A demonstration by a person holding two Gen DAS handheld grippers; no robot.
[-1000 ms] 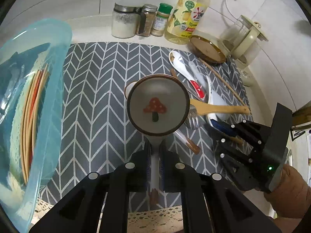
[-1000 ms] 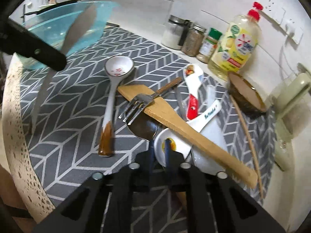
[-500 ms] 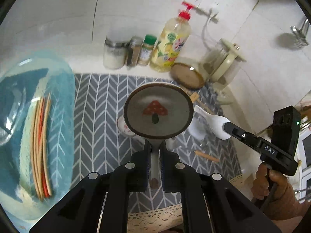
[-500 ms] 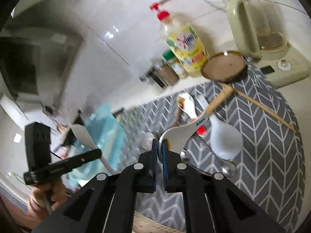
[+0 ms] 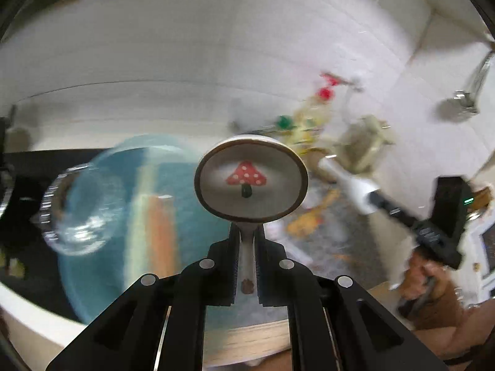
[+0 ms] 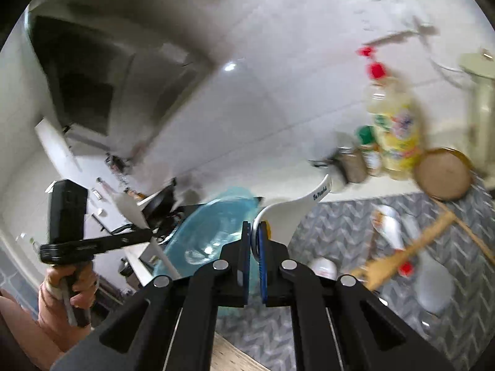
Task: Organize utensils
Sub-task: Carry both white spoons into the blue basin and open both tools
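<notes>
Showing red mushroom in bowl, mushroom spoon (image 5: 251, 179); background blurred

Glossy white tiled walls (image 6: 278, 61) stand behind the pale worktop (image 5: 37, 324). A dark range hood (image 6: 92, 77) hangs high on the left. A grey chevron-patterned mat (image 6: 340, 225) covers the worktop, whose front edge is light wood (image 5: 247, 346).

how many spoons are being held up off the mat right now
2: the mushroom spoon is gripped by its handle in the left gripper, and the white spoon by its bowl in the right gripper. Others lie on the mat, too blurred to count.
</notes>
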